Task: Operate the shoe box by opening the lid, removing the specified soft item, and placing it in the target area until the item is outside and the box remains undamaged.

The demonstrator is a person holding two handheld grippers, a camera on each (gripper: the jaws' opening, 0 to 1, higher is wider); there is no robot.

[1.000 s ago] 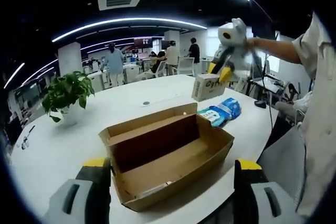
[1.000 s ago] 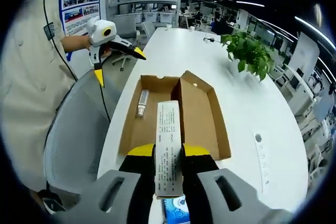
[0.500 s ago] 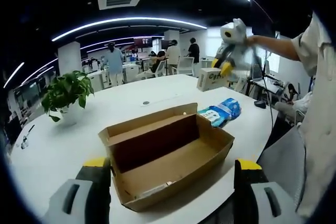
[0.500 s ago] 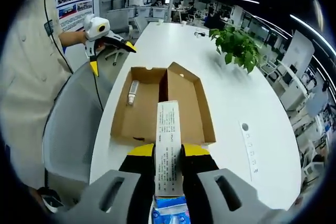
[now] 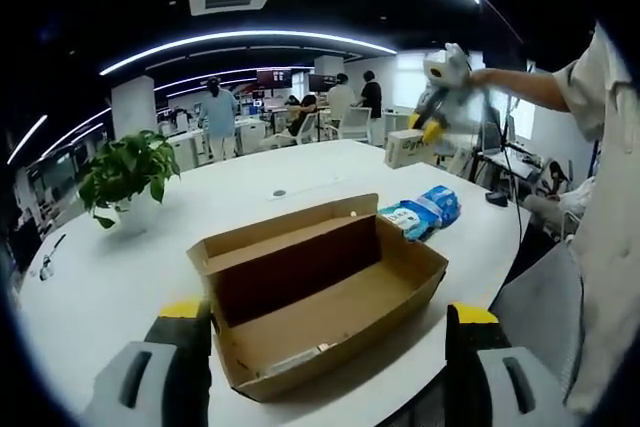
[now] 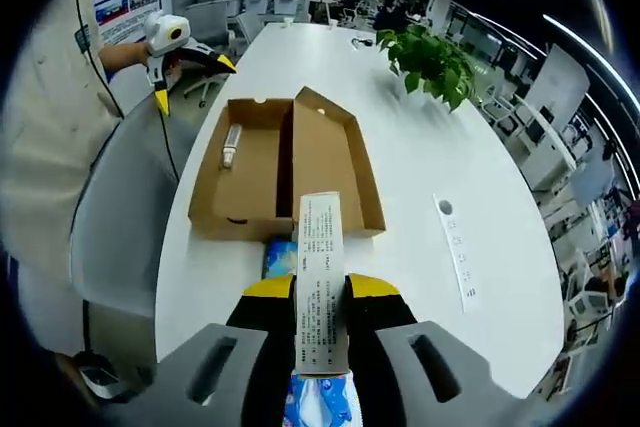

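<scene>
Bright ceiling light strips glare overhead; edges bend with fisheye distortion, centre sharp.

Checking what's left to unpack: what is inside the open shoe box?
A small tube-like item lies on the floor of the shoe box, near one end wall. The rest of the visible floor looks bare; the near wall hides a strip in the left gripper view.

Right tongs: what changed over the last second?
The right tongs, shut on the carton throughout, carried it away from the shoe box, past the blue pack. In the right gripper view the box shrinks as the camera draws back. Shoe box, pack, tube and plant stayed put; left tongs stayed open.
</scene>
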